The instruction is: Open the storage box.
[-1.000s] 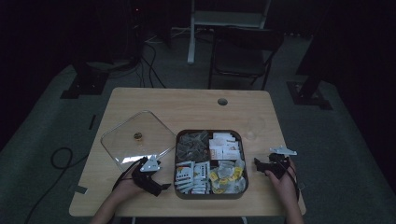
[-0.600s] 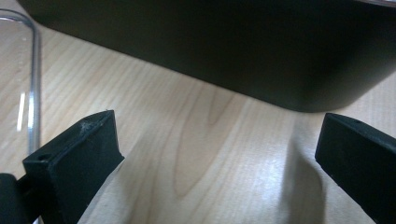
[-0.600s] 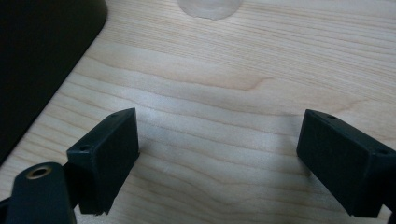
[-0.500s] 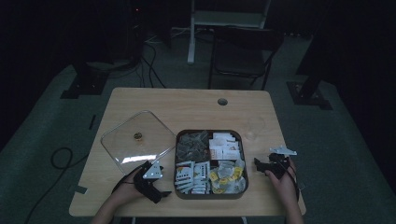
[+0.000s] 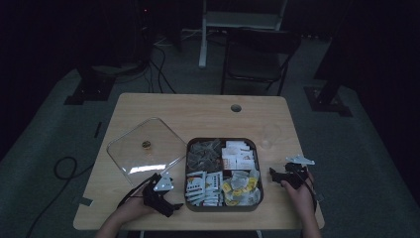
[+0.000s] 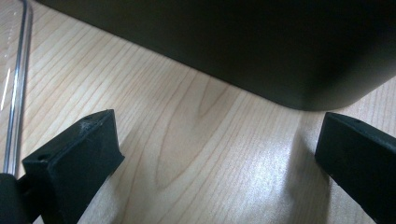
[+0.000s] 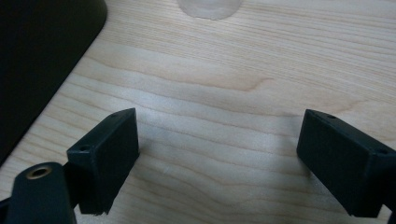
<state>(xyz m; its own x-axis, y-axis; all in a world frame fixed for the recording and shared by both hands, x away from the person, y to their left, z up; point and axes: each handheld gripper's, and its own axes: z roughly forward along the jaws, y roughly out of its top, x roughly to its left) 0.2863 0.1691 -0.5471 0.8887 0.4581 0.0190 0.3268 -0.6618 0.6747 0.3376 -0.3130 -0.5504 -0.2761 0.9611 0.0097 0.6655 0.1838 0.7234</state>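
Note:
A dark square tray (image 5: 187,173) sits at the table's near middle, its compartments filled with tea bags and sachets (image 5: 240,154). Its clear lid (image 5: 143,146) lies flat to the left. My left gripper (image 5: 171,204) rests low on the table by the tray's near-left corner. It is open, and in the left gripper view (image 6: 217,140) the tray's dark wall (image 6: 261,51) stands just ahead and the lid's edge (image 6: 18,93) runs along the left. My right gripper (image 5: 282,172) is right of the tray and open over bare wood (image 7: 219,126), with the tray's corner (image 7: 42,51) at left.
A small clear cup (image 5: 270,136) stands beyond my right gripper, its base (image 7: 210,7) straight ahead in the right gripper view. A cable hole (image 5: 236,107) is at the table's far side. A chair (image 5: 257,54) stands behind the table.
My left gripper has slid a little toward the near edge and rightward, closer to the tray's corner. The right gripper has stayed put.

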